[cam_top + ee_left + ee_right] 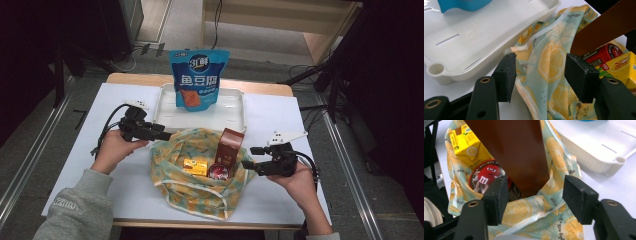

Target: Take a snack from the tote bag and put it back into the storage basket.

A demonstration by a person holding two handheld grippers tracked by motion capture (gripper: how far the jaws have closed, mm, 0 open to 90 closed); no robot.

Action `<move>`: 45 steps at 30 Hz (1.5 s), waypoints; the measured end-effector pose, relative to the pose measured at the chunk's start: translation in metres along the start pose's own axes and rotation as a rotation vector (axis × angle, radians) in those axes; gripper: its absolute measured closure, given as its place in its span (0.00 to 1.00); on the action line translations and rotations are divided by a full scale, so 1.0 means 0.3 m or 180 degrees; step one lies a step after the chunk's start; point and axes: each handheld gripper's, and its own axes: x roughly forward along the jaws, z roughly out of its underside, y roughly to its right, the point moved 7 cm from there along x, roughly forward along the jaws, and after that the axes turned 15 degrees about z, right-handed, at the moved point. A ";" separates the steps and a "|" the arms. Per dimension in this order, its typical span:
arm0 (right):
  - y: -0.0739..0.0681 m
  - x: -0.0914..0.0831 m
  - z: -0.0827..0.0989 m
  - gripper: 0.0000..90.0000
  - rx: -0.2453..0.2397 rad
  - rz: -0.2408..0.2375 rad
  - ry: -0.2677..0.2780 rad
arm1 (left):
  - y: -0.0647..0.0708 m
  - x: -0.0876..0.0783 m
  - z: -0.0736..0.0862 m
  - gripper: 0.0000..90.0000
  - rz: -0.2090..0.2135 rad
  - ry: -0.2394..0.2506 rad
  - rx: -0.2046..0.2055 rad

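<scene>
A lemon-print cloth bag [195, 192] lies open in the middle of the white table cover. Inside it a brown box [231, 145] stands upright beside a yellow drink carton [195, 166] and a red candy tin [218, 172]. My left gripper [162, 132] is at the bag's left rim, open, with the fabric edge [551, 60] loose between its jaws. On the bag's right side my right gripper [250, 157] is open too. Its pads [499, 195] stand apart on either side of the rim [524, 215], in front of the brown box [519, 152].
A white plastic tray [165, 107] sits just behind the bag, and a blue snack pouch [198, 80] stands upright in it. The tray's corner [435, 68] is close to my left jaw. Cables trail from both grippers. Dark floor surrounds the table.
</scene>
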 end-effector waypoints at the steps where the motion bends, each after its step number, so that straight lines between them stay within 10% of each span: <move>1: -0.004 0.000 -0.005 0.39 -0.0023 0.0003 -0.0003 | 0.000 -0.001 0.000 0.48 0.0000 -0.0001 0.0000; 45: -0.106 0.033 -0.208 0.29 -0.0212 -0.0080 0.0032 | 0.016 -0.023 -0.013 0.39 0.0025 0.0008 0.0100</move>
